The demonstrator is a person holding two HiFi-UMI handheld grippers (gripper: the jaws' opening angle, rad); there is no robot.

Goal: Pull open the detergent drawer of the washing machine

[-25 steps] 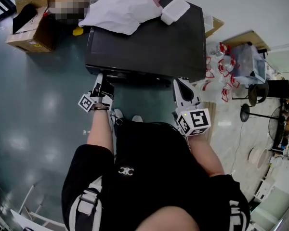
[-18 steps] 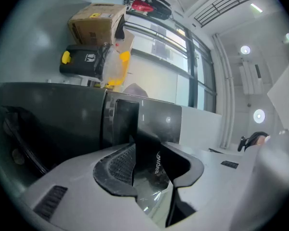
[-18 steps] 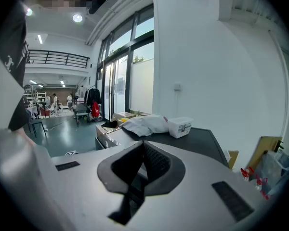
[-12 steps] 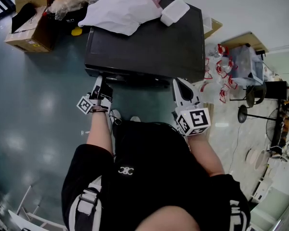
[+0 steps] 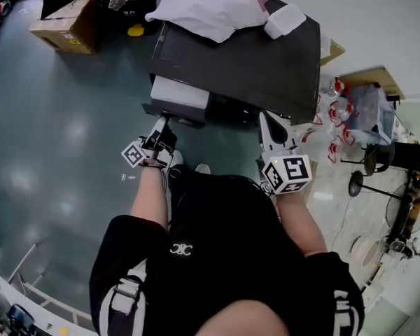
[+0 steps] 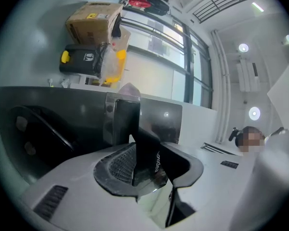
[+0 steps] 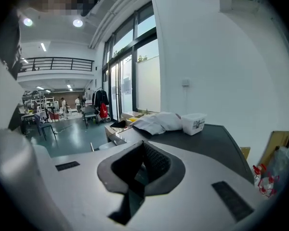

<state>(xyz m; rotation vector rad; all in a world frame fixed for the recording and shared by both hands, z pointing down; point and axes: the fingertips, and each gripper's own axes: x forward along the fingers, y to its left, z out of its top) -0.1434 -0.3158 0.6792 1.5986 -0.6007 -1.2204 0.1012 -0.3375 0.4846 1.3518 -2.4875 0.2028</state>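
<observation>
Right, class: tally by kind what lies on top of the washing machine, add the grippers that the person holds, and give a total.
cloth: 1
tub: 1
grippers: 2 (left gripper, right gripper)
Total: 4

Ahead of the right jaws and to their left, tall dark-framed windows (image 7: 135, 76) run up a white wall (image 7: 207, 57). Farther left, a railed gallery (image 7: 58, 64) hangs under round ceiling lights (image 7: 77, 22). The floor (image 5: 63, 145) is glossy grey-green and mirrors the lamps. Beyond the left jaws sits a cardboard box (image 6: 94, 20). Well right of the right jaws stands what may be a floor fan (image 5: 408, 190).
</observation>
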